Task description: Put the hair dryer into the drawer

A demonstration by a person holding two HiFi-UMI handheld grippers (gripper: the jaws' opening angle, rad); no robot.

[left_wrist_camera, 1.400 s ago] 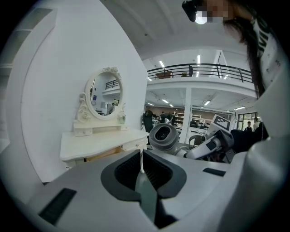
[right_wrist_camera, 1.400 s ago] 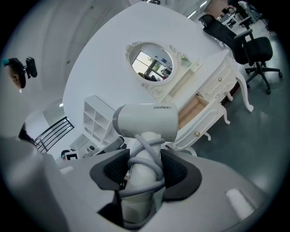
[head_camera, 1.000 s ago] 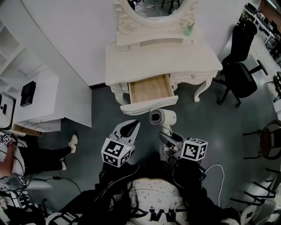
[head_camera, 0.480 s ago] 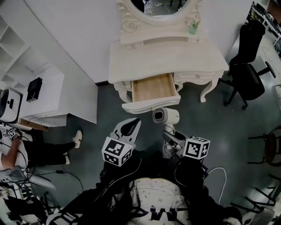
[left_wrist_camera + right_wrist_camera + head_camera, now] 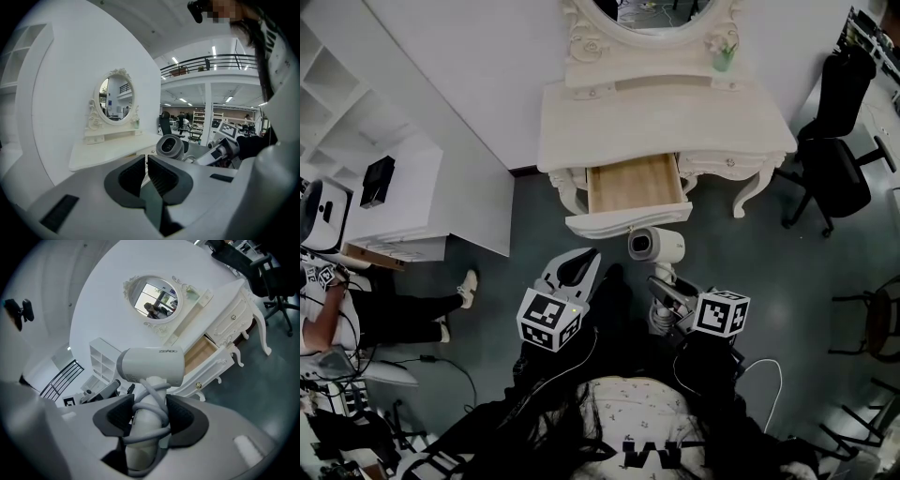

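White hair dryer still tight in right hand-held gripper; left hand-held gripper closed, empty.

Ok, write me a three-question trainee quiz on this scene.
1. True or false: the drawer is shut.
2. Which gripper holds the dryer? A left, B right, C neither.
3. Fill in: the cord is wound round the dryer's ____.
Key: 1 false, it is open. 2 B, the right gripper has its fingers on it. 3 handle.
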